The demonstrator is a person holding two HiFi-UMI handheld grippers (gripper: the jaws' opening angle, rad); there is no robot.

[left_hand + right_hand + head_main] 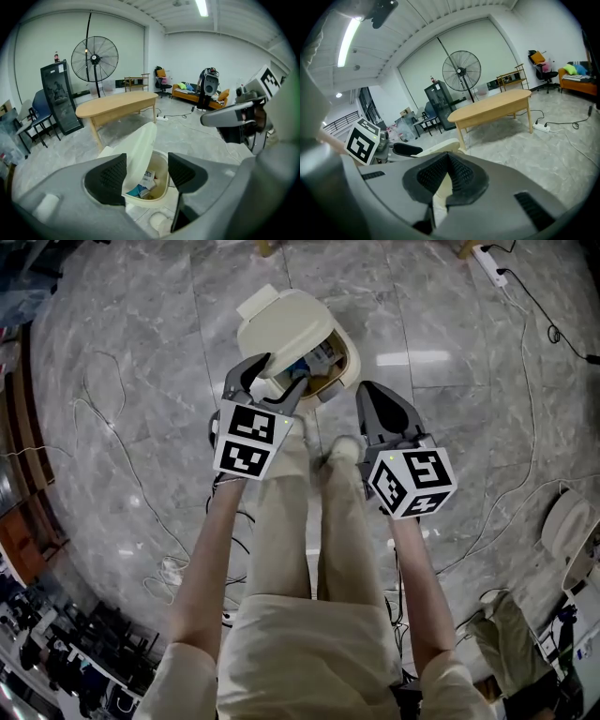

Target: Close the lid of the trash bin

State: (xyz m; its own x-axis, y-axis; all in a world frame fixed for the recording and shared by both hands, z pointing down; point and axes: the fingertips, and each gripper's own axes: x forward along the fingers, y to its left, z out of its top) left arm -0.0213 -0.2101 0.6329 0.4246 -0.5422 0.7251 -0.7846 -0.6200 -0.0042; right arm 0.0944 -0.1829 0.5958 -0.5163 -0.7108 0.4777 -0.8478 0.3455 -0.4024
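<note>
The cream trash bin (353, 359) stands on the floor ahead of me, and its domed lid (281, 334) is raised partway so the trash inside shows. My left gripper (277, 379) is open at the bin's near edge. In the left gripper view the tilted lid (142, 149) stands between the two spread pads, close to the left one, and the bin (159, 194) holds paper and wrappers. My right gripper (372, 397) is shut on nothing, just right of the bin. In the right gripper view its pads meet at the right gripper's tip (448, 174), with the lid (440, 146) behind.
The person's legs and a shoe (343, 448) are right below the bin. Cables (122, 442) trail over the marble floor, and a power strip (489, 262) lies far right. A wooden table (117, 104) and a standing fan (94, 58) are beyond the bin.
</note>
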